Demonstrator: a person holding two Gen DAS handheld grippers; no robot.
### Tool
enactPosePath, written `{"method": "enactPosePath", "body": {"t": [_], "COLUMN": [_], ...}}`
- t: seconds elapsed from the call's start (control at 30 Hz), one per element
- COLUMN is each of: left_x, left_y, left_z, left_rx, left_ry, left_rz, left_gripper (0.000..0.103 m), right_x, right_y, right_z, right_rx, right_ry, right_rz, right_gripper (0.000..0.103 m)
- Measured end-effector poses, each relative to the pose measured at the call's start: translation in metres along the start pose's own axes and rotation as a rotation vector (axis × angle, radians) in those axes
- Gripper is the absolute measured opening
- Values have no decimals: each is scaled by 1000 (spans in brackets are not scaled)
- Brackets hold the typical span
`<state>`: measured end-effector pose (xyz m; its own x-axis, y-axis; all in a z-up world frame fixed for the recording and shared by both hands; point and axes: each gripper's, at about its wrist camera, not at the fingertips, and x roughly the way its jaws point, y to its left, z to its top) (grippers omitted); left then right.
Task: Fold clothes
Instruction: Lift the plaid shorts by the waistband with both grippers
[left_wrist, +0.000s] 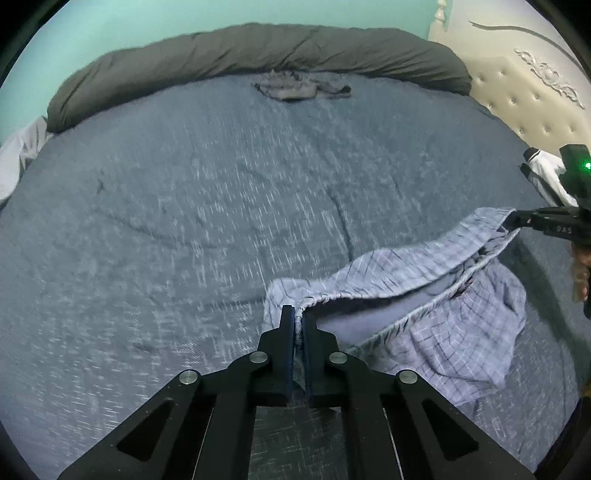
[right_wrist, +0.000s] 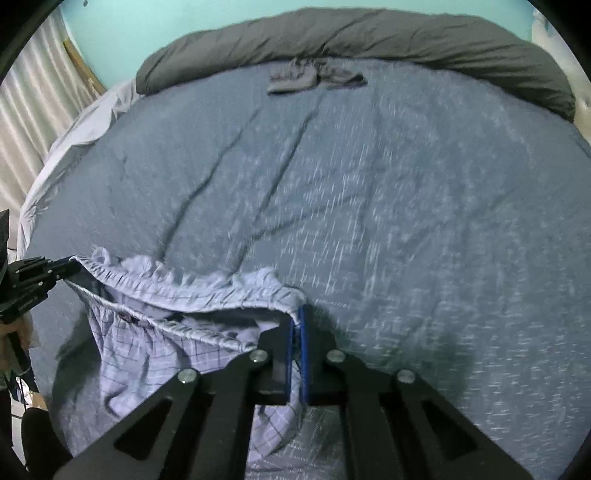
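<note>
Aloft, checked lilac shorts (left_wrist: 436, 317), elastic waistband stretched between 2 claws

Take the bed (left_wrist: 184, 192) as your landmark. The shorts (left_wrist: 443, 317) hang over its near part, strung by the waistband between your two tools: your left gripper (left_wrist: 298, 314) pinches one end of the waistband, your right gripper (right_wrist: 297, 314) the other, and the rest of the cloth droops below the band toward the bed. At the bed's far edge a rolled duvet (left_wrist: 258, 51) lies across its full width. Just in front of that roll, on the bed, sits a small pile of clothes (left_wrist: 299, 88). The headboard (left_wrist: 535, 92) stands at the bed's right side, seen from your left tool.
</note>
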<state>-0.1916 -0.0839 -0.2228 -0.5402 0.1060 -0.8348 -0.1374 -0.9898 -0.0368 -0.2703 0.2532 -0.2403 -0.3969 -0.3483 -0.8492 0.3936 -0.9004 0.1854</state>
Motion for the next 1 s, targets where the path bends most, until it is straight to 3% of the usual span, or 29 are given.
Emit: {"method": "enactPosePath", "body": {"t": [0.5,0.73,1.0], "left_x": [-154,-222,-277], "left_y": [-20,-27,-32], "left_z": [60,70,71], "left_rx": [50,38,26], "left_ry": [-200,-280,-337], "left_rz": [62,57,46], "left_gripper": [4,4,4], "right_x": [-155,-228,-281], "right_y": [40,62,78], "right_z": [37,41,39], "right_rx": [-58,-84,-95], "right_ry": [-204,-281,-323], "right_rz": [1,-5,6], "right_gripper": [3,3,3]}}
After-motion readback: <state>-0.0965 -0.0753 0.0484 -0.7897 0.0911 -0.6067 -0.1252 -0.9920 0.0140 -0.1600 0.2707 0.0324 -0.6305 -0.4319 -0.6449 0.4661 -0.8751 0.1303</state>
